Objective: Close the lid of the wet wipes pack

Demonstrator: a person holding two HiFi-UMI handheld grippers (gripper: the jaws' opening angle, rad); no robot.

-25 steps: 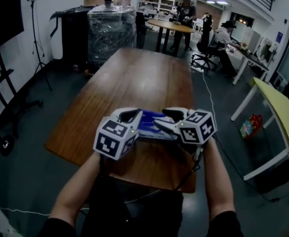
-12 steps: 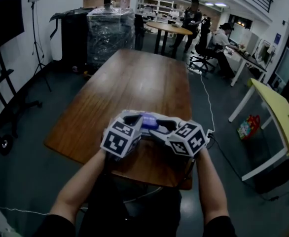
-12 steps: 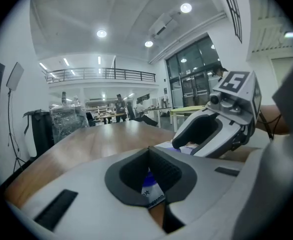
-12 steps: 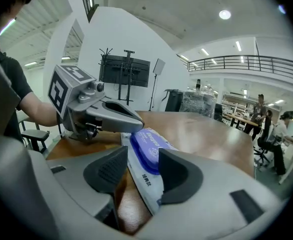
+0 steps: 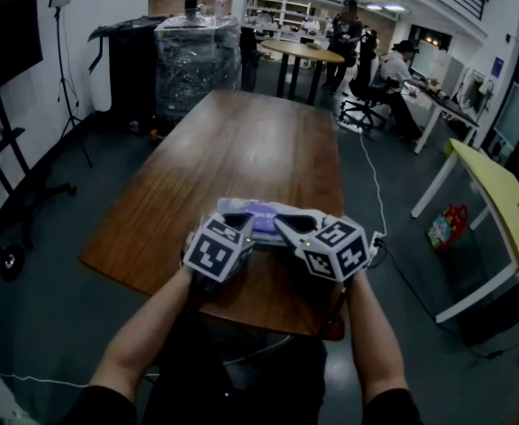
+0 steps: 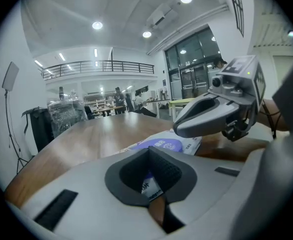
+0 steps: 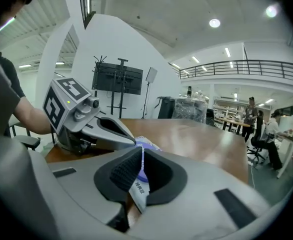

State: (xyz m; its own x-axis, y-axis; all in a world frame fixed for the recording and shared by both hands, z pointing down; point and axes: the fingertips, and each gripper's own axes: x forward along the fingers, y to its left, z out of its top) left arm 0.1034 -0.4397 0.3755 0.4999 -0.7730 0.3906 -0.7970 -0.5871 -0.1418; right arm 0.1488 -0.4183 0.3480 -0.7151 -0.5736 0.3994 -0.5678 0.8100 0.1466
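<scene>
The wet wipes pack (image 5: 258,209), white with a purple lid label (image 6: 165,145), lies near the front of the wooden table (image 5: 242,140). My left gripper (image 5: 238,221) grips its left end: the pack's edge (image 6: 149,186) shows pinched between the dark pads. My right gripper (image 5: 290,223) is at the right end, its jaws closing with the pack's edge (image 7: 138,186) pressed between them. The lid looks flat on the pack. Each gripper shows in the other's view: the right gripper (image 6: 211,116) and the left gripper (image 7: 104,129).
The long table stretches away in front of the pack. A yellow side table (image 5: 499,211) stands at the right, a wrapped pallet (image 5: 197,56) at the far end, and people stand and sit at desks (image 5: 348,34) in the background. A cable (image 5: 373,175) runs along the floor.
Both grippers have come down and drawn a little closer to me with the pack between them. The right jaws have closed onto the pack's edge.
</scene>
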